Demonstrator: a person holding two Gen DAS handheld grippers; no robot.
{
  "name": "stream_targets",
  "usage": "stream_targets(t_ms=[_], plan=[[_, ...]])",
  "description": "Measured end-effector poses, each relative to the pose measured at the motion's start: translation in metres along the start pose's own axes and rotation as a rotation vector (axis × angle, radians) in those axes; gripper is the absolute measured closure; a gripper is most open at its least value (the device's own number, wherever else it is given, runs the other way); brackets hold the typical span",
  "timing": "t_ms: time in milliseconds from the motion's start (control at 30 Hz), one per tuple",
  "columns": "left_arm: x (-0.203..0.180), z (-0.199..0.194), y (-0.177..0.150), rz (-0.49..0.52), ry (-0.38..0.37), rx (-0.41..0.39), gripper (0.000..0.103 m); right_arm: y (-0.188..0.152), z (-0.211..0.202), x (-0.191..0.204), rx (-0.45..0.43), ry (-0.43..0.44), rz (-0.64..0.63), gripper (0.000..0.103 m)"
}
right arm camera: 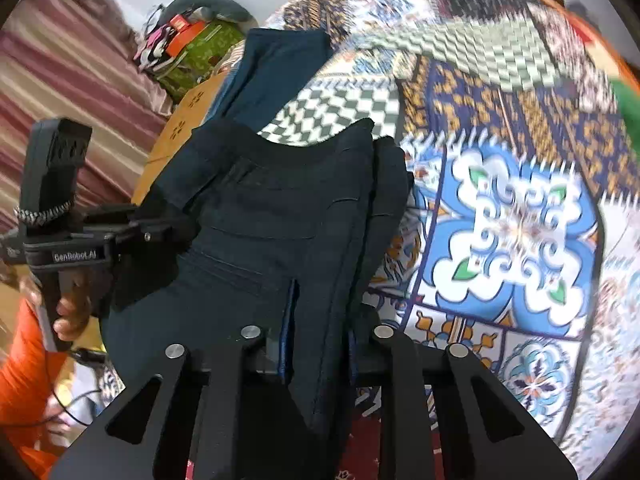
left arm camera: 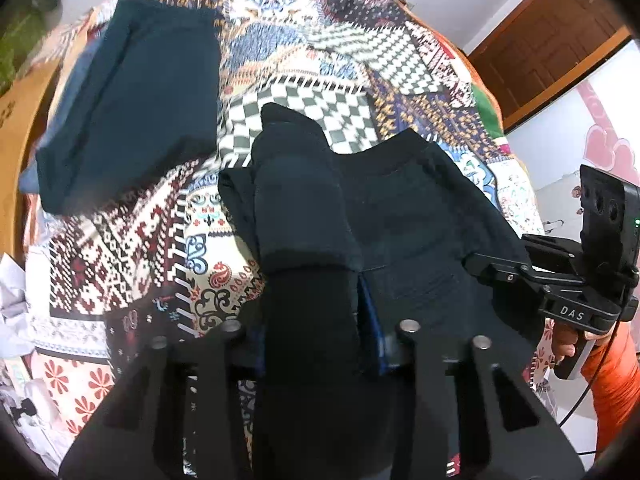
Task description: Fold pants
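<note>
Dark navy pants lie partly lifted over a patterned bedspread. My left gripper is shut on a bunched fold of the pants, which drapes forward from its jaws. My right gripper is shut on another part of the same pants. The right gripper also shows at the right of the left wrist view, clamped on the pants' edge. The left gripper shows at the left of the right wrist view, likewise on the cloth.
A folded dark teal garment lies on the bedspread at the far left, over a blue one. It also shows in the right wrist view. A wooden bed frame, striped curtain and a pile of clutter stand beyond.
</note>
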State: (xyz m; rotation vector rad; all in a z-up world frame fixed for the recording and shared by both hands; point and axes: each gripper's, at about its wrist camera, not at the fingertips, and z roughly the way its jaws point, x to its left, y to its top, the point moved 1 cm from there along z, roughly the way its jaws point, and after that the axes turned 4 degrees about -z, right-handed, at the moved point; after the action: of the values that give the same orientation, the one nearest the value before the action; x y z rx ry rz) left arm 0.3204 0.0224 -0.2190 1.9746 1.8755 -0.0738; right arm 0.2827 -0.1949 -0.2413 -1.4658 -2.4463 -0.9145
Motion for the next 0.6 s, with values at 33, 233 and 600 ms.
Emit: stream_targets(t_ms=[33,233,600], plan=[[-0.001,-0.008,0.001,0.001,-0.008,-0.019,0.072,0.002,-0.004,0.007,-0.015,-0.010,-0.011,0.086],[-0.008,-0.062,0.010,0.039,0.029,-0.178,0.076,0.031,-0.032,0.041,-0.147,-0.048,-0.082,0.088],[0.037,-0.173,0.055,0.033,0.121,-0.507,0.077,0.124,-0.058,0.119,-0.409,-0.070,-0.216,0.088]])
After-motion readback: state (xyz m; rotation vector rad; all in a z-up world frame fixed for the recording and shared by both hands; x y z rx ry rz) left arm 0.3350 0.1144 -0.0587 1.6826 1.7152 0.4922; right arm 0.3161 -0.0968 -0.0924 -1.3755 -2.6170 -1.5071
